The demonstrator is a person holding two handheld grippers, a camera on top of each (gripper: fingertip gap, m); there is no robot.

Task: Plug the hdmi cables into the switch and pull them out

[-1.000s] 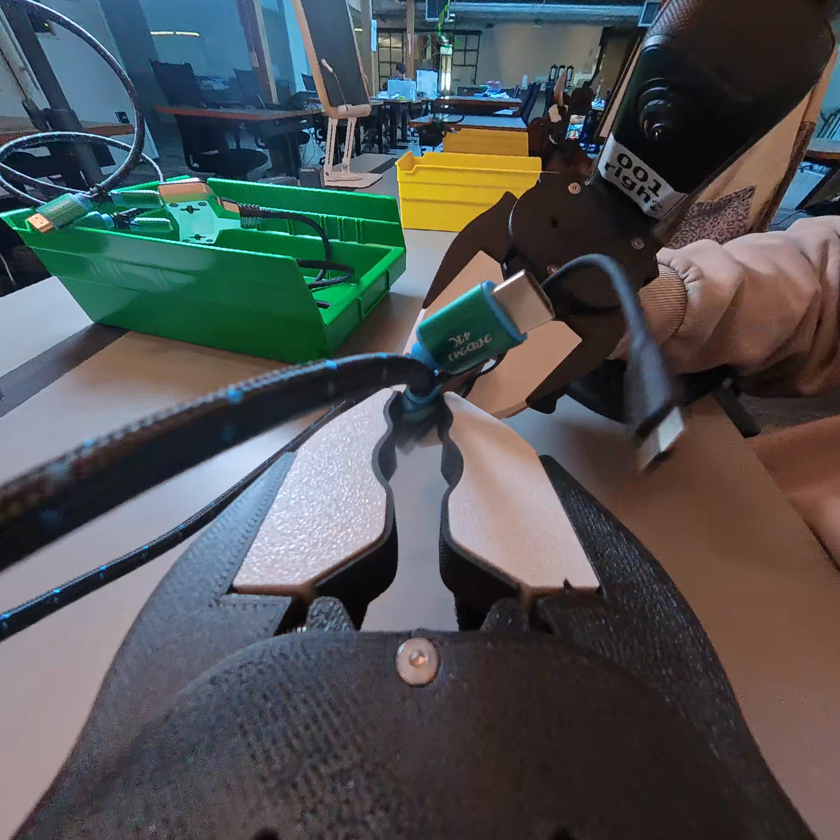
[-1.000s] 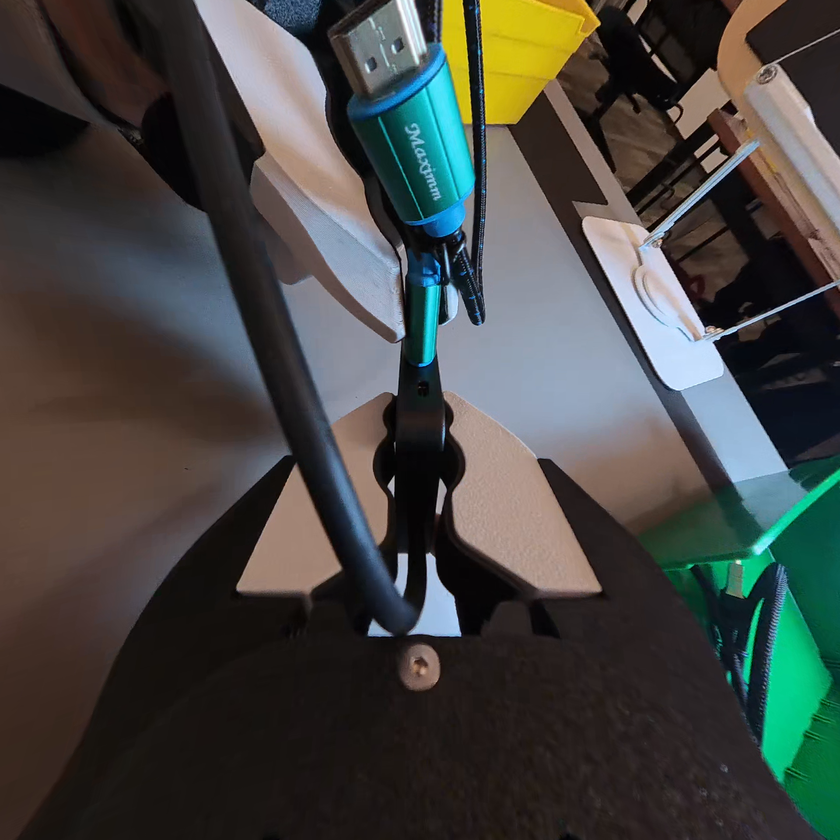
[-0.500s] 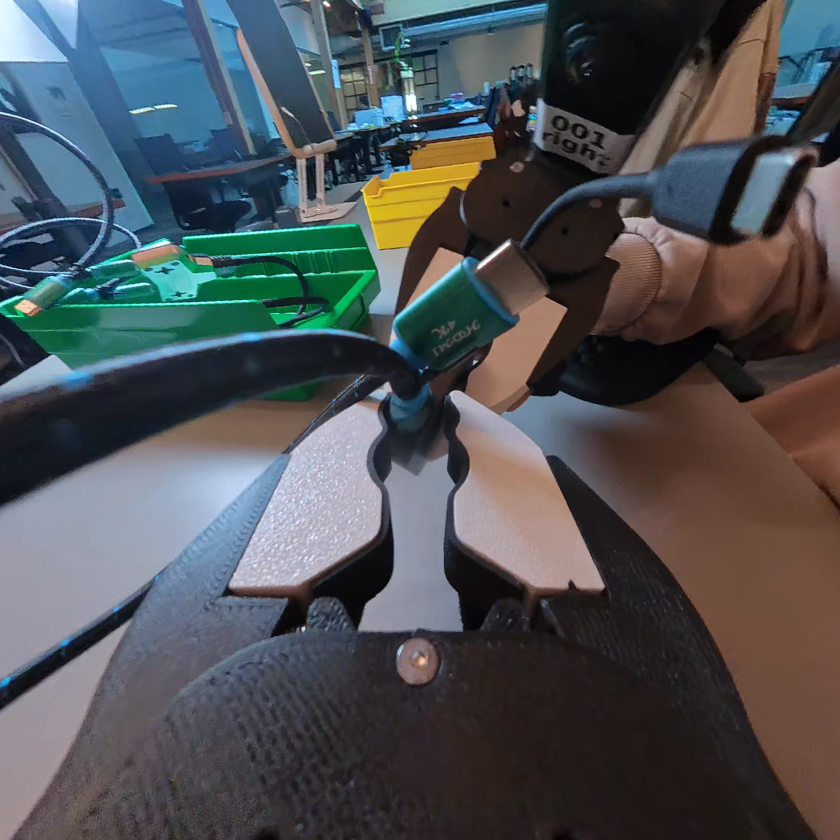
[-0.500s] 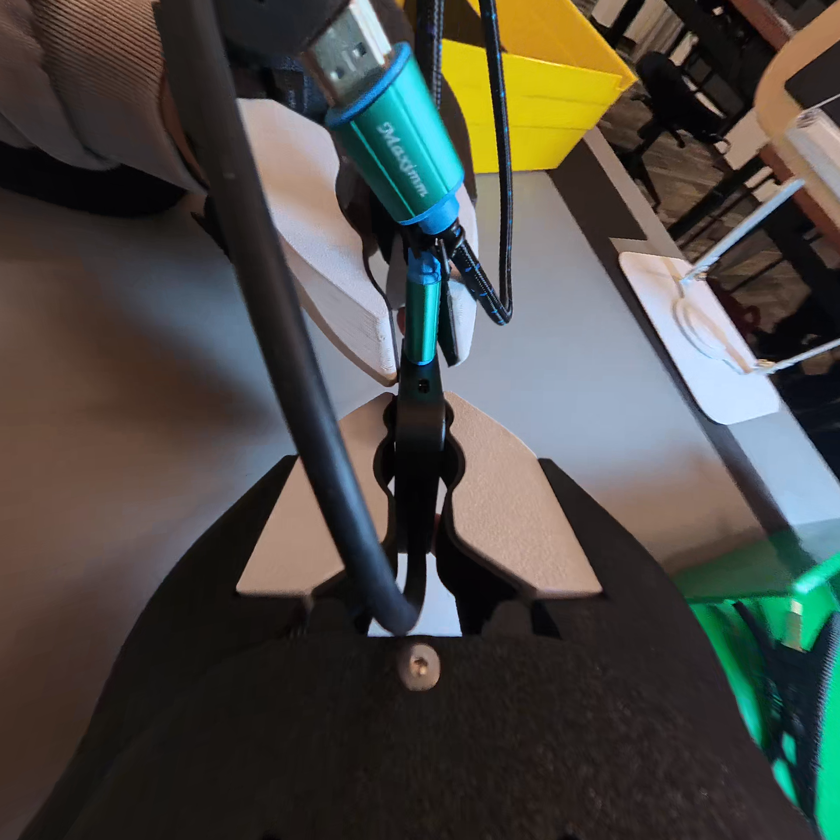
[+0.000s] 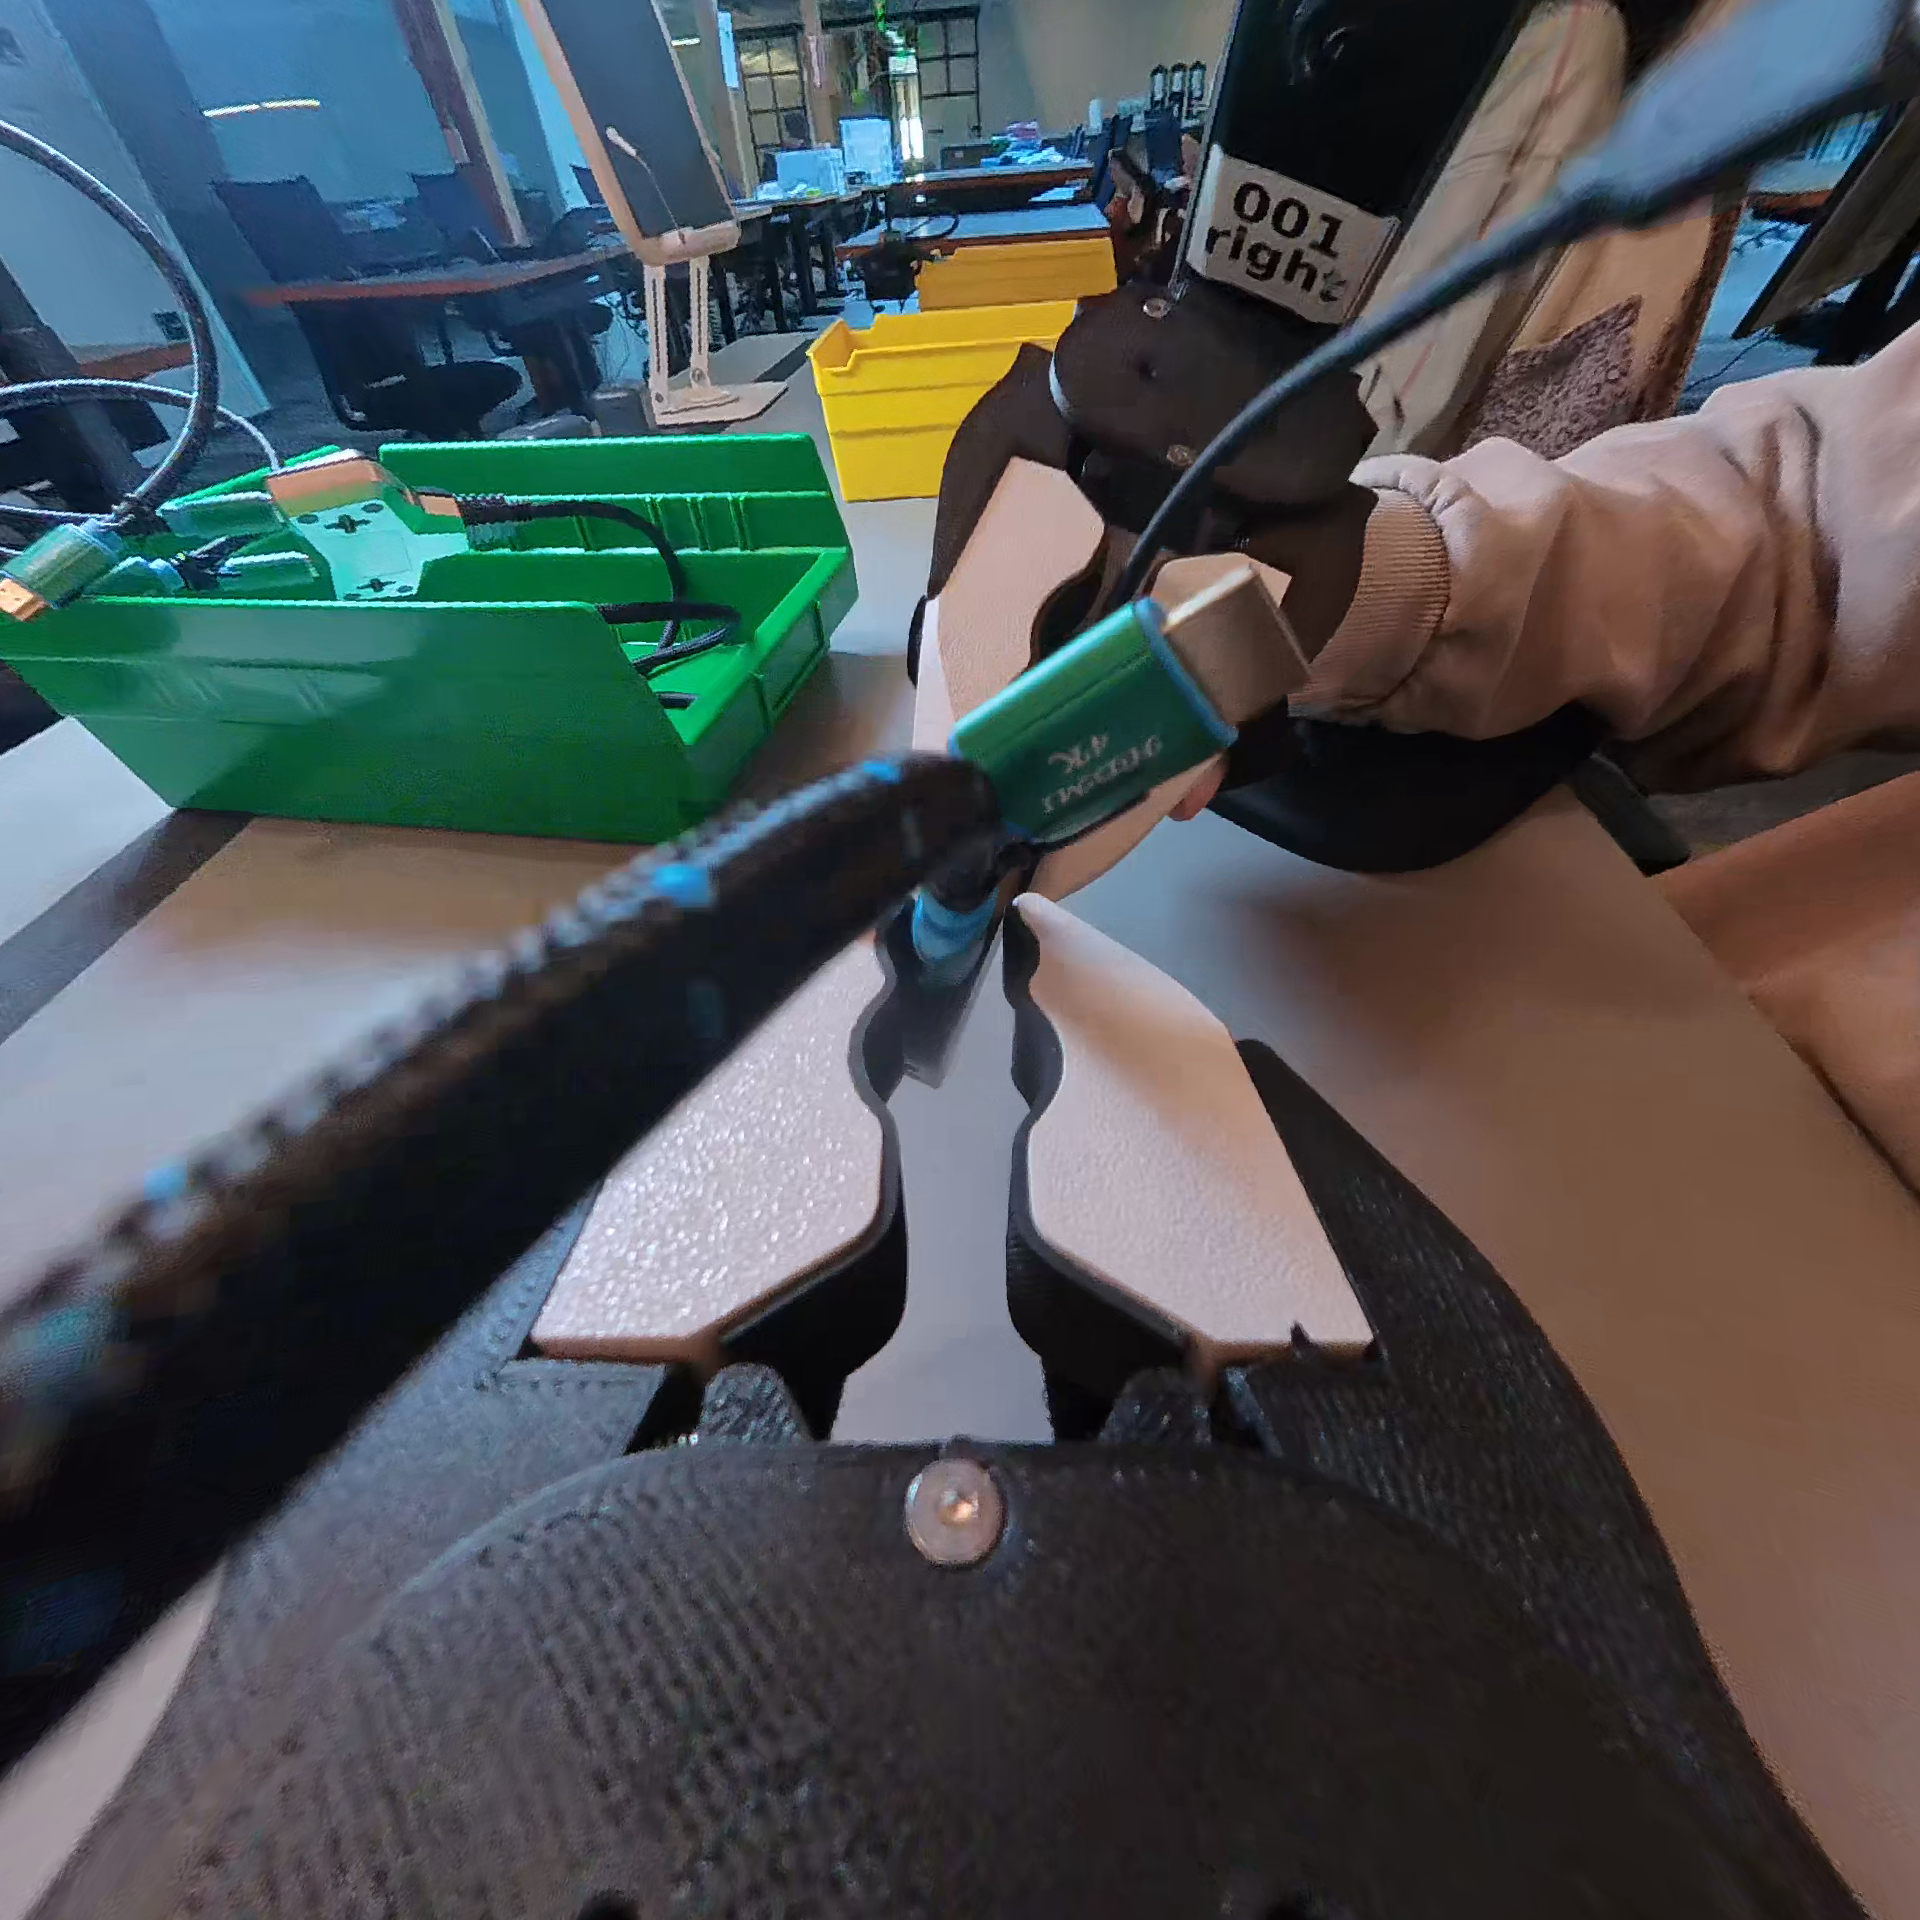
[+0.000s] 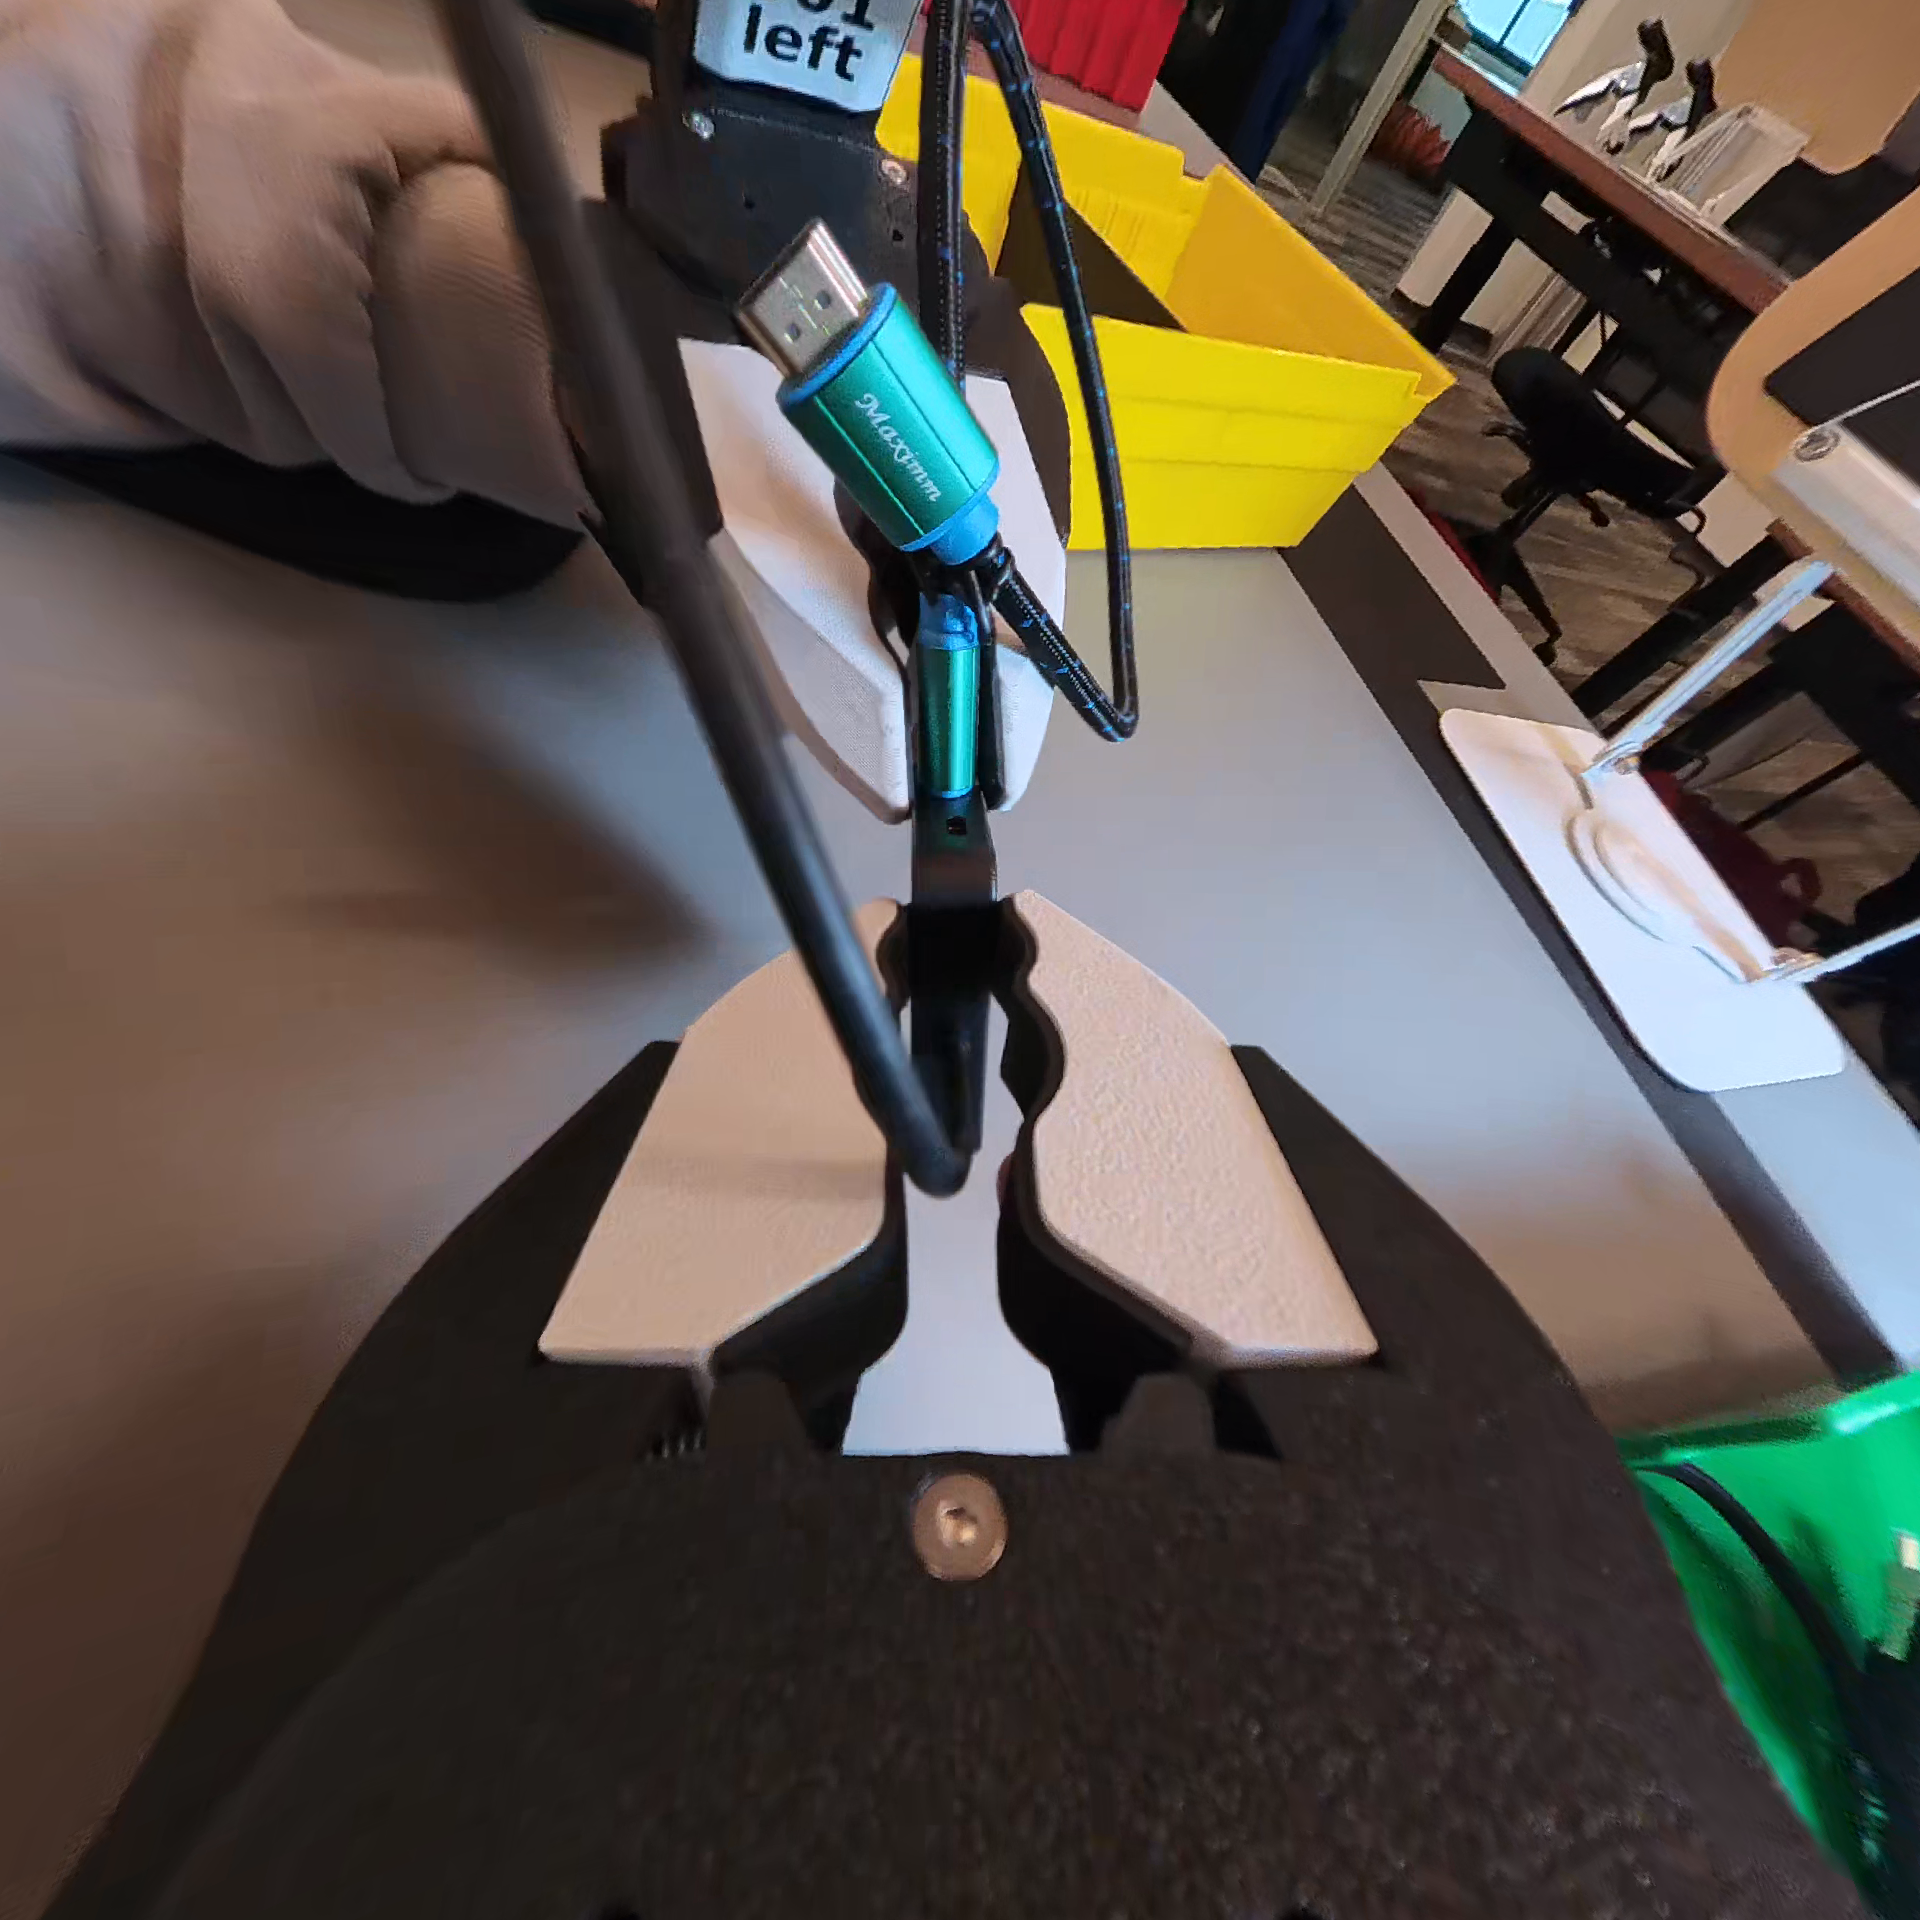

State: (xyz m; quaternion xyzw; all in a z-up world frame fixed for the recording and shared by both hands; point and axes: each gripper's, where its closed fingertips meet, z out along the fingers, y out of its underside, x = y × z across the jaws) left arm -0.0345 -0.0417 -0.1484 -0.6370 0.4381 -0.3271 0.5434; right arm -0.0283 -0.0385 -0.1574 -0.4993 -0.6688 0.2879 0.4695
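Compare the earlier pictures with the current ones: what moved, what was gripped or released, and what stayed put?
The free black plug on the smooth black cable swung from low to high at right. Nothing was gripped or released. The left claw keeps pinching a green metal HDMI plug, the right claw the flat black switch; the green plastic bin stayed put.

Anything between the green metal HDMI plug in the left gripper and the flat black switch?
Nothing visible. The green plug, in the left gripper, meets the black switch directly; a spare green plug sticks out above.
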